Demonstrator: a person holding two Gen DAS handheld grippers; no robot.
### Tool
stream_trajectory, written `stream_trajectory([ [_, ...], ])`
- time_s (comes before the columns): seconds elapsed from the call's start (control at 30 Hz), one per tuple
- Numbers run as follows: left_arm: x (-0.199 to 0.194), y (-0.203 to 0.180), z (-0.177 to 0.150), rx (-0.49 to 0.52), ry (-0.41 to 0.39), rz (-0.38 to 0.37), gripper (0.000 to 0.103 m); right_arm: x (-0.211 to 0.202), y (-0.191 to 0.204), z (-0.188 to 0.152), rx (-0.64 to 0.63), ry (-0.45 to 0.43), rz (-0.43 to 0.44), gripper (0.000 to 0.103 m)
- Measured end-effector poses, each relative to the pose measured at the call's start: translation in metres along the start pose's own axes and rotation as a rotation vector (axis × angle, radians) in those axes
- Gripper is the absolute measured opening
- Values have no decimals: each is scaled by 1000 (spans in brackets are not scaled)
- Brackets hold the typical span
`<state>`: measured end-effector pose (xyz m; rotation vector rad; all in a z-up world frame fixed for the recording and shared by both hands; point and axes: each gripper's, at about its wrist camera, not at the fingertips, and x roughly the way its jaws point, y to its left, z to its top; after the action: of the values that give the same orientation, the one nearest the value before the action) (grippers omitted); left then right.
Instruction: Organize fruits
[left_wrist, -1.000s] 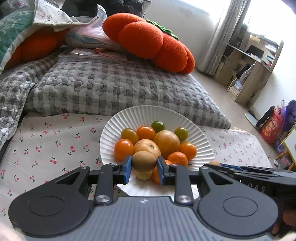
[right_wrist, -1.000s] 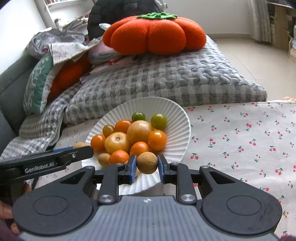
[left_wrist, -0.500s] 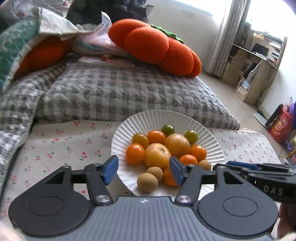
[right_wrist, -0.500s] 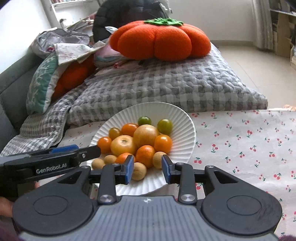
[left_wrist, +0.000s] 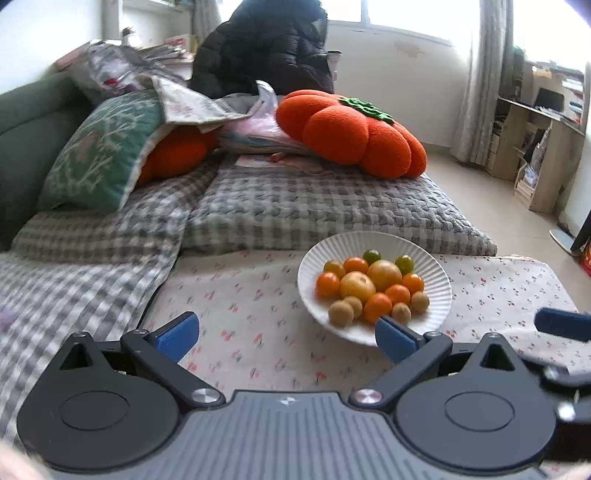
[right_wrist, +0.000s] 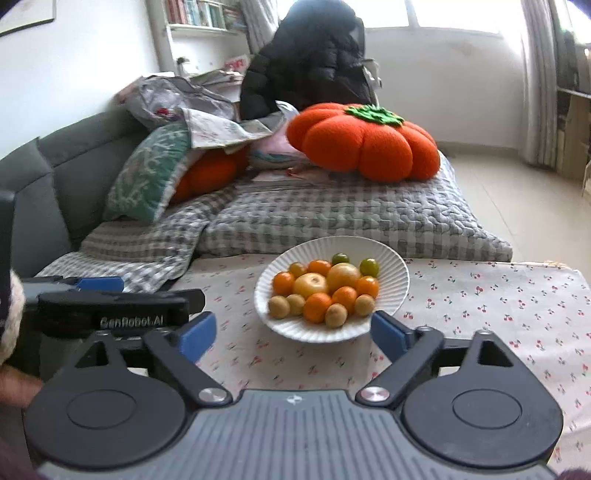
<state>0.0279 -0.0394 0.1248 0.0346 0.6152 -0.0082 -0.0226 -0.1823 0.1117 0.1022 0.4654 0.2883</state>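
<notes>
Cherry-print cloth is seen bearing the ribbed white plate, on which small, light, roll-prone fruits are heaped, best pinched gently across their middles, while left gripper and right gripper, jaws just opened, are held empty short of the plate

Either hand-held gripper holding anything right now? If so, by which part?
Nothing is held. The left hand-held gripper and the right hand-held gripper have just been opening and now stand wide with nothing between them; the fruit lies on the white plate.
</notes>
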Motion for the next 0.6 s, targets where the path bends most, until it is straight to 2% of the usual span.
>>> stream_trajectory([
  [0.1, -18, 4, -16, -13, 13, 11, 95, -16, 4, -12, 23, -2, -11, 103],
  [0.2, -31, 5, -35, -11, 31, 20, 95, -27, 6, -22, 50, -2, -17, 103],
  [0.33, -47, 3, -54, -1, 39, -19, 95, -36, 12, -33, 40, -10, -49, 103],
  [0.43, -54, 0, -61, 26, 29, -41, 95, -38, 15, -37, 8, -20, -77, 103],
  [0.6, -52, 1, -62, 21, 23, -28, 95, -37, 12, -40, 19, -25, -89, 103],
])
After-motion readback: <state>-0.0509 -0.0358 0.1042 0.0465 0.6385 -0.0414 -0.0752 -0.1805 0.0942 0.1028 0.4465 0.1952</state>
